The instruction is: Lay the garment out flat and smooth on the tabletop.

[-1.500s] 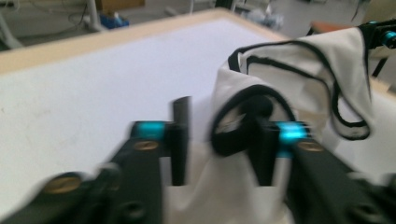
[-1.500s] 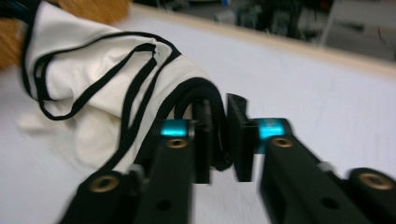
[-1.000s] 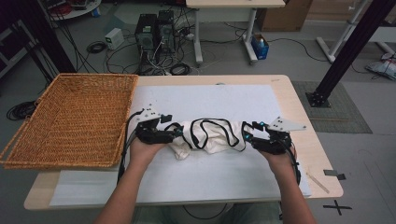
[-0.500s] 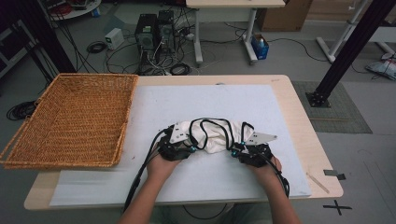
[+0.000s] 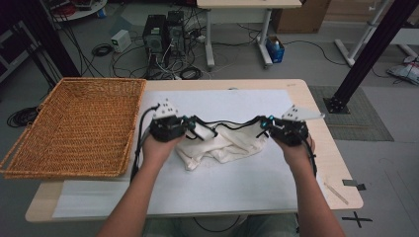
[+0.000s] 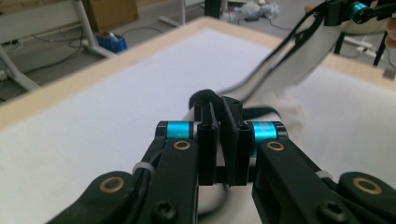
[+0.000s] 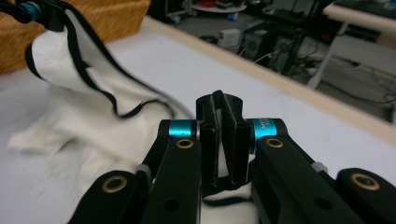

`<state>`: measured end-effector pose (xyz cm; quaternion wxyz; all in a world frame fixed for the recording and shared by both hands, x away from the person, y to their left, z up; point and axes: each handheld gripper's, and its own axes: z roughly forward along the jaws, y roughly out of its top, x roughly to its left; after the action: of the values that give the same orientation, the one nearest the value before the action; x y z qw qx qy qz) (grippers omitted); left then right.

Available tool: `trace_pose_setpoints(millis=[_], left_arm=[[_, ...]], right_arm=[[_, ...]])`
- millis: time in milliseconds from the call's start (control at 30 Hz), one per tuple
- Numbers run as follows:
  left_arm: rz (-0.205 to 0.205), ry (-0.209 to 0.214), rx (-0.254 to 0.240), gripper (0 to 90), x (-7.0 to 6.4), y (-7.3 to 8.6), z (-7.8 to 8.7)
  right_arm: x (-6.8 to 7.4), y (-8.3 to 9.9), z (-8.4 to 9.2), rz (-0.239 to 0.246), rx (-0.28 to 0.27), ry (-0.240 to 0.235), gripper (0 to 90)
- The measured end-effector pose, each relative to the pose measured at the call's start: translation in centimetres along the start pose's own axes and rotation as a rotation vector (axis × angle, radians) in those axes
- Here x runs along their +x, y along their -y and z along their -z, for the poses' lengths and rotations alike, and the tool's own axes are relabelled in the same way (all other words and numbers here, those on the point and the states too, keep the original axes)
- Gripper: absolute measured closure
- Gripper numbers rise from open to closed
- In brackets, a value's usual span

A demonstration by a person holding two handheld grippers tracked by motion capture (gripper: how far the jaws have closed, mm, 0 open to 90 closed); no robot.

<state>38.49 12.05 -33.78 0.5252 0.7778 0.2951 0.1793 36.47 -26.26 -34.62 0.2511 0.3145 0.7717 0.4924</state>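
Observation:
A white garment with black trim (image 5: pixel 225 145) hangs stretched between my two grippers, its lower part bunched on the white sheet (image 5: pixel 222 103). My left gripper (image 5: pixel 196 130) grips the garment's left strap; in the left gripper view its jaws (image 6: pixel 223 105) have just been closing and are shut on the black trim. At the garment's other end, my right gripper (image 5: pixel 262 127) has just been closing too, and its jaws (image 7: pixel 222 105) pinch the black trim. The garment (image 7: pixel 70 107) runs off to the other gripper (image 7: pixel 37 11).
A wide wicker basket (image 5: pixel 74 123) stands at the table's left end. The white sheet covers most of the wooden tabletop (image 5: pixel 321 148). Computers, cables and desk legs sit on the floor beyond the far edge.
Both hands came together at the garment, shut their jaws on its trim, then rose and spread apart, pulling the garment's top edge out between them.

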Motion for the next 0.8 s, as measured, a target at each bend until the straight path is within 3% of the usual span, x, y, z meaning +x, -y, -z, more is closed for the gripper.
trace_pose_setpoints(millis=[67,100,133,167,233,267,333,367,400,467,533,800], left_arm=[[-0.019,-0.018,0.001,85.2,1.3,-2.1,-0.3],[-0.016,-0.021,-0.002,85.2,2.0,-3.1,-0.6],[-0.017,-0.032,-0.006,85.2,2.8,-4.1,-1.0],[-0.009,-0.046,-0.005,85.2,3.6,-4.9,-1.5],[0.004,-0.087,0.007,84.8,5.2,-6.3,-2.6],[0.016,-0.118,0.003,80.4,5.9,-6.7,-2.9],[0.113,-0.146,-0.026,56.5,7.0,-6.9,-3.3],[0.151,-0.136,-0.043,48.3,7.3,-6.8,-3.3],[0.157,-0.117,-0.038,47.3,7.5,-6.6,-3.3],[0.120,-0.122,-0.016,45.6,7.3,-6.1,-3.3],[0.114,-0.105,-0.014,44.1,7.0,-5.2,-3.3],[0.150,-0.072,0.031,39.5,5.6,-0.4,-3.0]], right_arm=[[-1.8,-2.8,-0.3,0.015,0.012,0.032,86.7],[-1.8,-2.8,-0.3,0.015,0.012,0.032,86.7],[-3.3,-4.6,-1.0,0.020,0.029,0.052,86.7],[-3.3,-4.6,-1.0,0.020,0.029,0.052,86.7],[-5.0,-6.3,-1.9,0.000,0.045,0.076,86.6],[-5.7,-7.0,-2.3,-0.011,0.059,0.095,86.3],[-6.5,-8.0,-3.0,-0.027,0.063,0.133,78.4],[-6.6,-8.2,-3.1,-0.026,0.048,0.145,76.1],[-6.5,-8.3,-3.2,-0.026,0.036,0.149,74.2],[-6.3,-8.0,-3.3,-0.015,0.054,0.143,71.6],[-5.9,-7.1,-3.4,0.006,0.064,0.131,71.1],[-3.9,-1.8,-3.6,-0.027,0.127,0.078,63.5]])
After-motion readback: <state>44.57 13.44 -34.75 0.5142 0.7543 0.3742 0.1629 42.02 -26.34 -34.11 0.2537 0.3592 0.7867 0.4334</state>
